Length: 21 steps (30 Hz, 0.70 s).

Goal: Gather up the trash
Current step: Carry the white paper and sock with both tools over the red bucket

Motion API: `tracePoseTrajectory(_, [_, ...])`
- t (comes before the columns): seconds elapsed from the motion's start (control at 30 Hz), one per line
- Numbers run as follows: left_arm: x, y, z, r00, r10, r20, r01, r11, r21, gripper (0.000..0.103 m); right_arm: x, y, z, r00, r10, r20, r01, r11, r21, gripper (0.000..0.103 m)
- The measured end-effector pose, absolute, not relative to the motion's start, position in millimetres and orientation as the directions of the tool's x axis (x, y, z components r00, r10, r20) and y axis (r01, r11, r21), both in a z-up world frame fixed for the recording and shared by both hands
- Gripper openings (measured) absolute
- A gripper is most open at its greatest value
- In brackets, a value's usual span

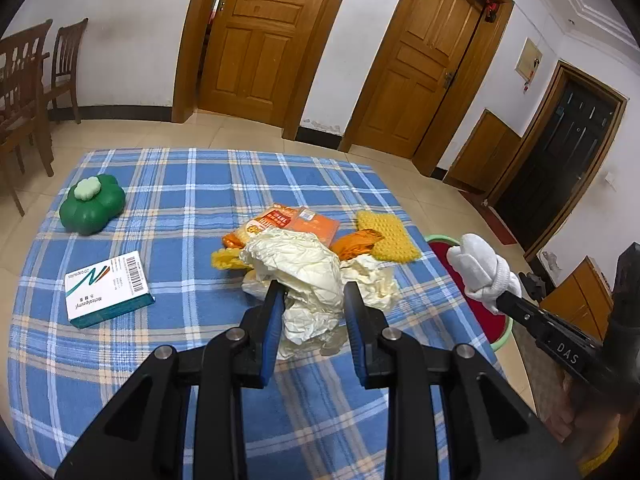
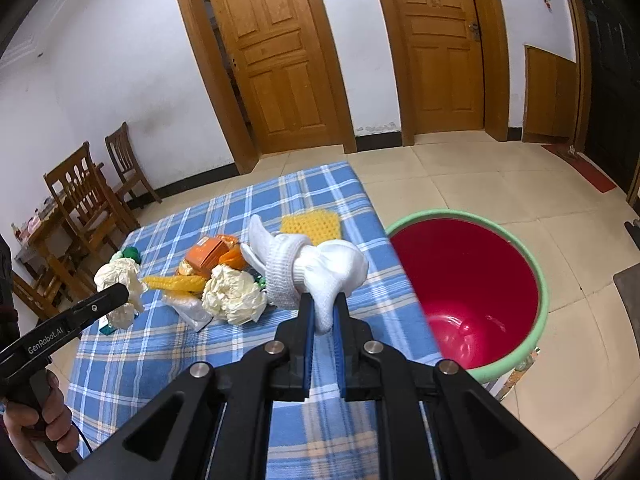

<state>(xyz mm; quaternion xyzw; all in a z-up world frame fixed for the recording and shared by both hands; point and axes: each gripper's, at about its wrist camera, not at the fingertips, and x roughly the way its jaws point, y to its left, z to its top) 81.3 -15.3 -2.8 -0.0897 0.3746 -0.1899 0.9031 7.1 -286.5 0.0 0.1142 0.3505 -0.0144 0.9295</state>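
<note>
My left gripper (image 1: pixel 310 294) is shut on a crumpled cream paper ball (image 1: pixel 308 280), held above the blue plaid tablecloth (image 1: pixel 160 200); it also shows in the right wrist view (image 2: pixel 122 286). My right gripper (image 2: pixel 323 304) is shut on a rolled white sock (image 2: pixel 316 268), held over the table's right edge beside the red bin with a green rim (image 2: pixel 472 292). In the left wrist view the sock (image 1: pixel 482 266) hangs over the bin (image 1: pixel 500 336). A second crumpled paper ball (image 2: pixel 234 292), orange wrappers (image 1: pixel 296 220) and a yellow wrapper (image 2: pixel 174 282) lie mid-table.
A green flower-shaped box (image 1: pixel 92 204) and a white and teal medicine box (image 1: pixel 108 290) lie at the table's left. A yellow knitted pad (image 1: pixel 386 234) lies at the far right. Wooden chairs (image 2: pixel 84 196) stand to the left, doors (image 1: pixel 256 36) behind.
</note>
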Motion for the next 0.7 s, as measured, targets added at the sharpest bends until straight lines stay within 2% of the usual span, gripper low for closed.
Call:
tracePoseTrajectory(0.3, [78.4,-46.8,13.9,0.651,-0.408,-0.641,0.309,0.913,-0.267,0.030,-1.9,-326.4,-1.4,0.755,0.026,-0.656,0.164,0.960,0.227,0.010])
tracePoseTrajectory(0.7, [93.0,-115.7,18.2,0.592,-0.474,-0.652,0.423,0.871,-0.249,0.030,1.5,-394.1,-31.8,0.718,-0.034,-0.695,0.294,0.920,0.259,0.011])
